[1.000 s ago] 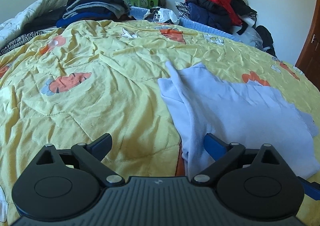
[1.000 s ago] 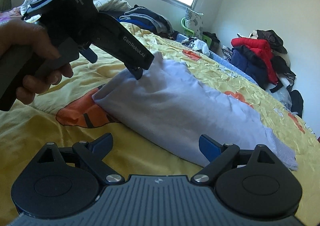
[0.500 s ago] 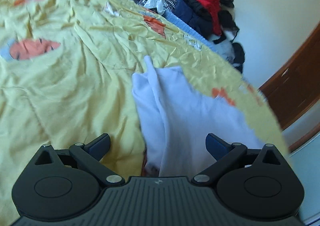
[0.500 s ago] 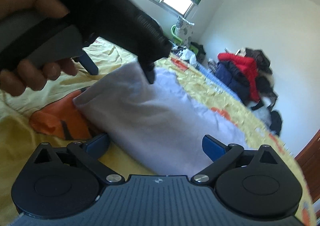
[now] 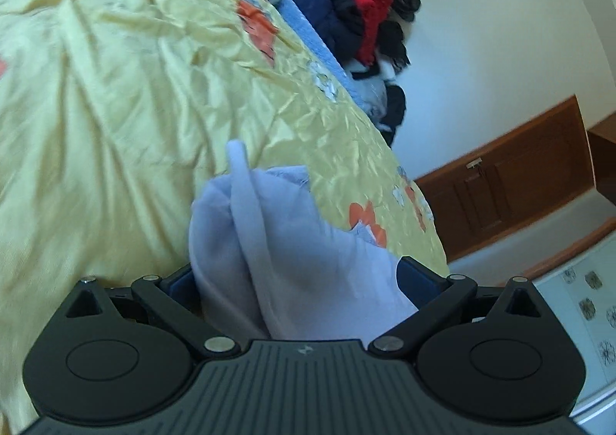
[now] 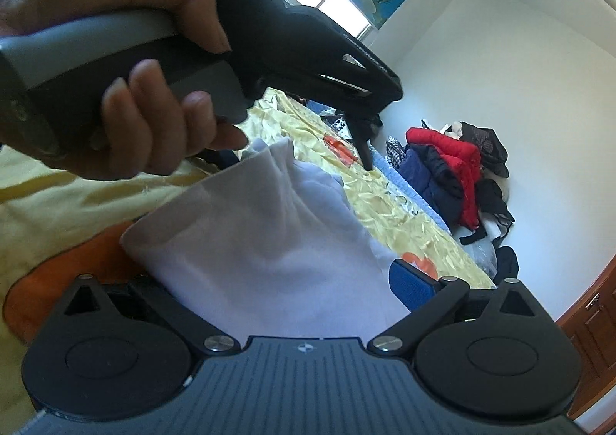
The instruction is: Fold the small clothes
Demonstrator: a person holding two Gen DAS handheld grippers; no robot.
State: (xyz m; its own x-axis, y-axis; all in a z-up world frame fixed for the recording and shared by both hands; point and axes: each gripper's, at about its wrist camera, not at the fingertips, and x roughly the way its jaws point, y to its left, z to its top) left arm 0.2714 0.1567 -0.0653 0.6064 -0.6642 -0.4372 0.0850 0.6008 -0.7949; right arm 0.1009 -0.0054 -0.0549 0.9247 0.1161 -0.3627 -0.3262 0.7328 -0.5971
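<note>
With pale lilac garment bunched on yellow quilt, my left claw and right claw both gape wide, cloth between pads, unclamped. Fabric looks light, limp, slippery; best pinch: thick folded hem.

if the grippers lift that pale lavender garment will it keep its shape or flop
Likely flop: the lavender garment already sags in soft folds between the left gripper's open jaws. Probably light, since it looks thin. It might slide on the sheeny yellow quilt.
</note>
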